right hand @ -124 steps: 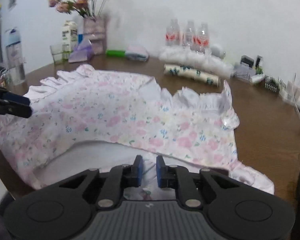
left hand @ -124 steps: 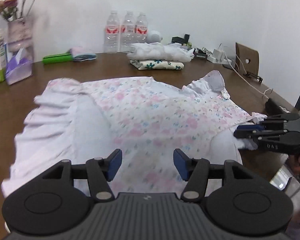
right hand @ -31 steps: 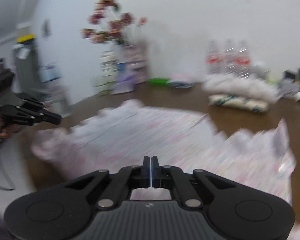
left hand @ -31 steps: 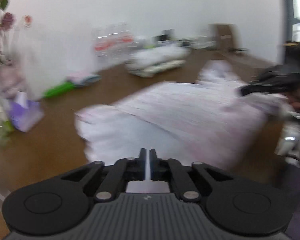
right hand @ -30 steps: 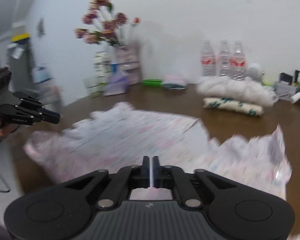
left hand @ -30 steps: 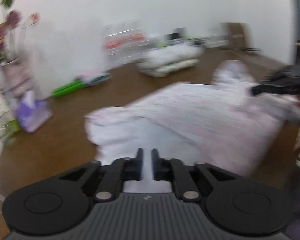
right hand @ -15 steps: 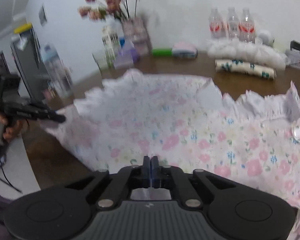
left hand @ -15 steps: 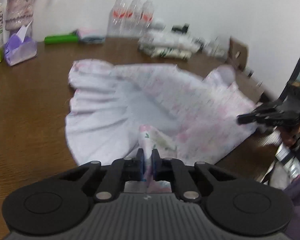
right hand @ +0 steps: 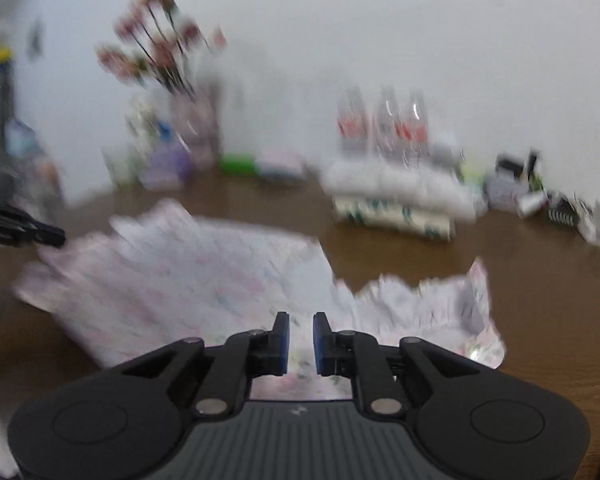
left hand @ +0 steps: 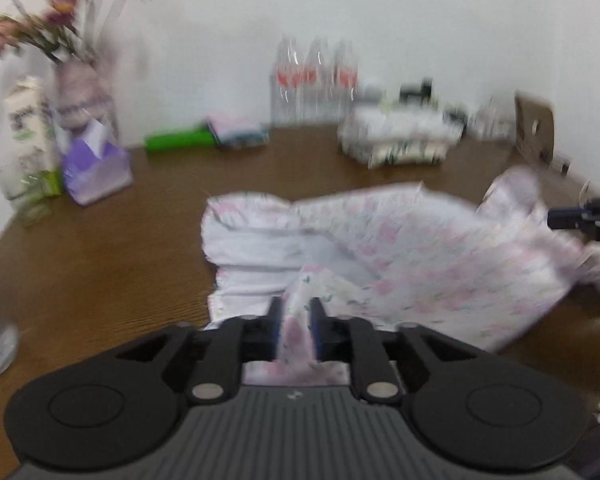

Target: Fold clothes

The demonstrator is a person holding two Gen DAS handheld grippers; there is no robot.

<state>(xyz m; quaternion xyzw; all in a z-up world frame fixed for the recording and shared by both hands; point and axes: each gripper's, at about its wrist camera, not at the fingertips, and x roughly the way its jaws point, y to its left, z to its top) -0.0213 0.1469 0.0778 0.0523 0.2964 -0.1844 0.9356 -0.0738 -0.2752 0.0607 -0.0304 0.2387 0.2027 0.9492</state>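
Floral garment (left hand: pixel 412 248) lay spread on the brown counter (left hand: pixel 100 264) in your left wrist view, part folded over itself. Your left claw (left hand: pixel 296 322) was opening, a ridge of fabric standing between its pads; whether they pressed it, blur hid. Your right claw (left hand: pixel 580 218) showed at the far edge. Judged light, limp and prone to slump; take it at hem or corners. Behind stood water bottles (left hand: pixel 314 80), folded laundry (left hand: pixel 400 140) and a flower vase (left hand: pixel 80 92) against a white wall.

Your right wrist view showed that garment (right hand: pixel 188 280) on the counter (right hand: pixel 540 272), frilled edge nearest. Your right claw (right hand: pixel 300 338) was opening, cloth lying under its gap, apparently ungripped. Your left claw (right hand: pixel 28 232) sat at the left edge.
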